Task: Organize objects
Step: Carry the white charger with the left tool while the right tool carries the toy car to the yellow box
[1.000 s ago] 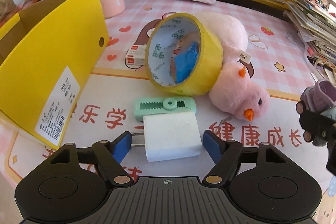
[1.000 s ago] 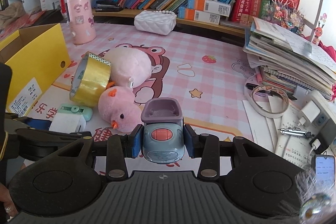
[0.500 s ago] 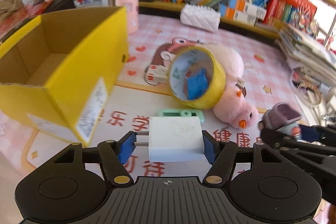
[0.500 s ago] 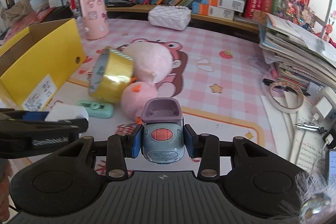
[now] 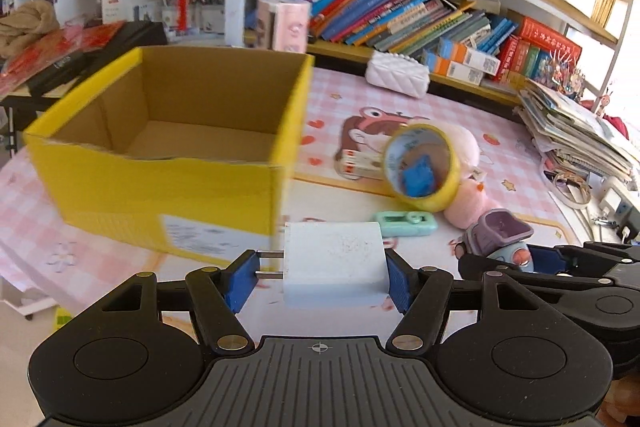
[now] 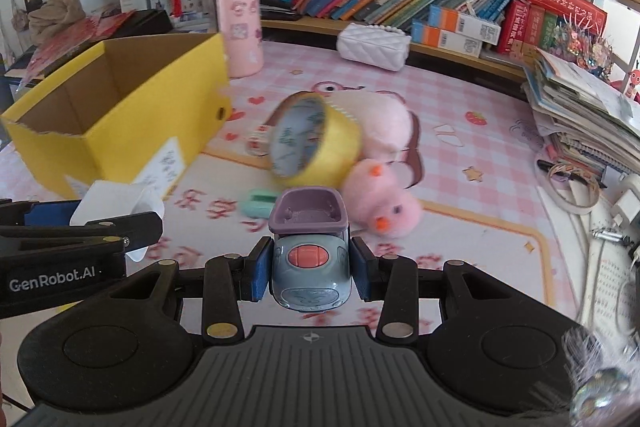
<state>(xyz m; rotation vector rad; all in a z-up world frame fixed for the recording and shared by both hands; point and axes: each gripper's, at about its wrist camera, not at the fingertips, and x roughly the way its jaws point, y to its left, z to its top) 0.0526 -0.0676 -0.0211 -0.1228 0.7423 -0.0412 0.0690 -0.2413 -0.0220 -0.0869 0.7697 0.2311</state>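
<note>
The left wrist view looks straight into the yellow box [image 5: 168, 131] at upper left, showing its bare brown floor; the right wrist view sees that box [image 6: 120, 115] only from its end, with just the inner walls showing. The right view alone shows the pink chick's [image 6: 384, 203] face, while in the left view the tape roll [image 5: 420, 167] covers most of the chick. Something blue shows through the roll's hole in the left view; what it is cannot be made out. The green case [image 5: 404, 223] on the mat is half hidden behind the toy car [image 6: 310, 259] in the right view. Motion blur smears the box label and the mat's lettering.

The left gripper [image 5: 318, 277] is clenched on a white charger [image 5: 334, 263] at lower centre, one pad against its prongs, the other on its flat end, held clear of the mat near the box's front wall. The right gripper [image 6: 310, 269] grasps the toy car by its sides, above the mat at lower centre.
</note>
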